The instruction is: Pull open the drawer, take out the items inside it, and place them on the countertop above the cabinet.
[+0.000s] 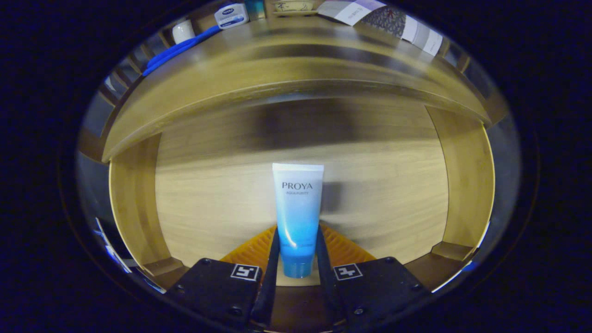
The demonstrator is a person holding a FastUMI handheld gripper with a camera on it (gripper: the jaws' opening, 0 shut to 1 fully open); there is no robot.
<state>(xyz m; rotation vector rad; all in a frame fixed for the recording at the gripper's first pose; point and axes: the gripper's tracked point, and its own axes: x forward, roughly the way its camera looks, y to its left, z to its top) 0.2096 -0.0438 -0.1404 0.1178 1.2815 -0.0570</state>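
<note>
A white-to-blue cosmetic tube (297, 208) with a blue cap stands between my two fingers, cap end nearest me. My gripper (297, 252) is shut on the tube, both fingers pressing its lower sides. Below and beyond it lies the open wooden drawer (208, 199), its pale floor bare around the tube. The cabinet's countertop (286, 55) curves across above the drawer. On it rest a blue toothbrush (178, 51) and a round blue-and-white tin (231, 15).
The drawer's side walls (467, 175) rise left and right of the tube. A white cup (183, 31) stands on the countertop near the toothbrush. Patterned paper cards (388, 19) lie at the countertop's far right.
</note>
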